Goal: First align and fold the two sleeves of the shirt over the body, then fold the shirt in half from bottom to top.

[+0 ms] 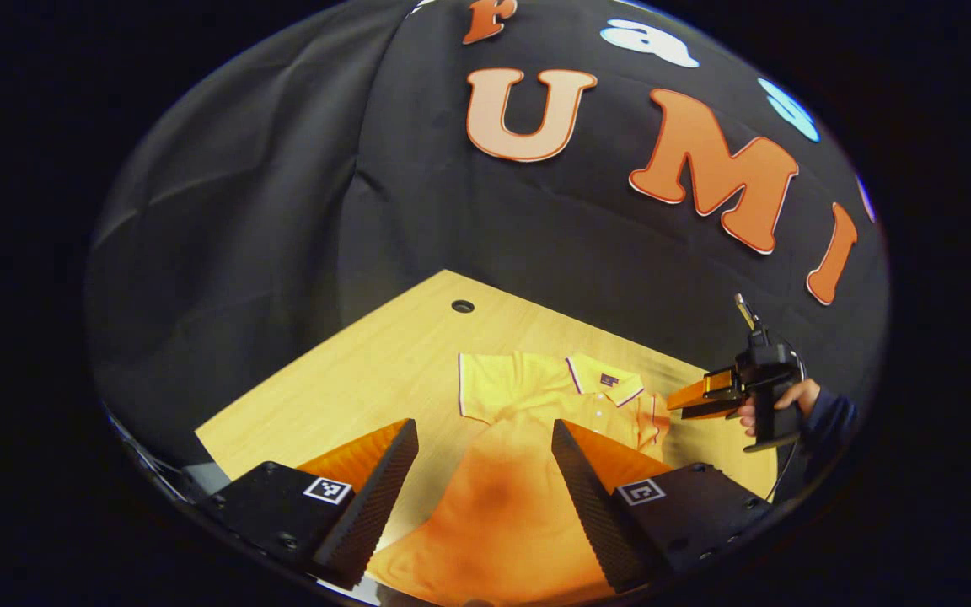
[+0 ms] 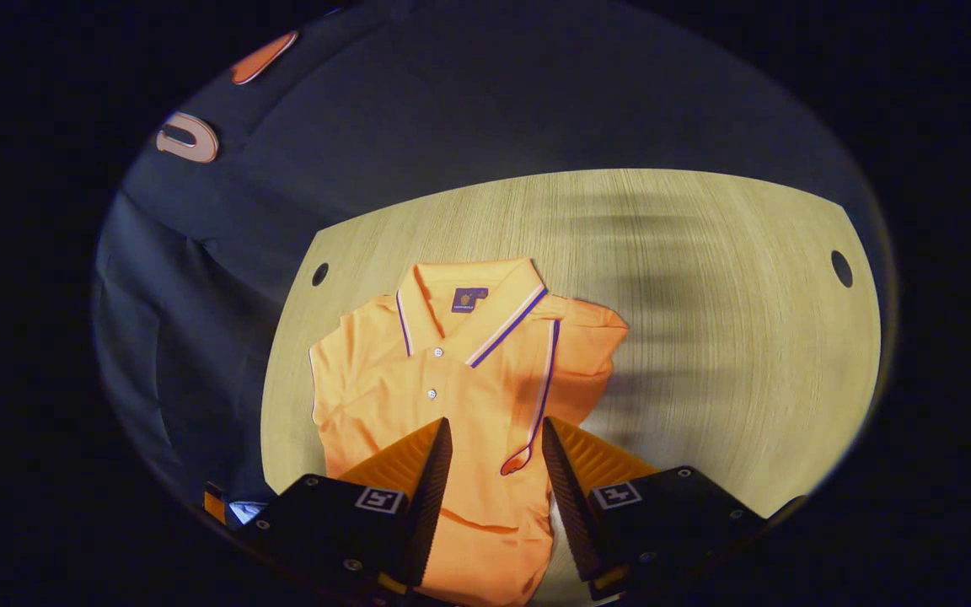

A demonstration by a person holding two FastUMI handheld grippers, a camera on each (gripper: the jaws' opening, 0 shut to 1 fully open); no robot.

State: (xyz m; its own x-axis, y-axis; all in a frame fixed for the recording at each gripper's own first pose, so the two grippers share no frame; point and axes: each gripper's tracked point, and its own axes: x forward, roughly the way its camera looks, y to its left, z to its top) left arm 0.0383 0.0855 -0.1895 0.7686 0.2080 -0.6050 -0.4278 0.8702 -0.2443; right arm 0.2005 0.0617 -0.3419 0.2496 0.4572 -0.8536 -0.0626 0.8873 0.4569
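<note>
An orange polo shirt (image 2: 435,396) with a purple-striped collar (image 2: 485,308) lies flat on the wooden table (image 2: 705,278), collar toward the far wall. One sleeve (image 2: 574,362) is folded over the body, and its purple-trimmed cuff (image 2: 521,459) ends between the tips of my right gripper (image 2: 496,421), which hangs open just above the cloth. My left gripper (image 1: 484,426) stands wide open over the lower body of the shirt (image 1: 502,506). In the left gripper view the right gripper (image 1: 681,405) is held by a hand (image 1: 789,400) beside the shirt's shoulder.
The table has round cable holes (image 1: 463,306) (image 2: 841,268) (image 2: 319,273) near its far corners. Bare wood stretches to the right of the shirt in the right gripper view. The black cloth wall (image 1: 536,228) closes in behind the table.
</note>
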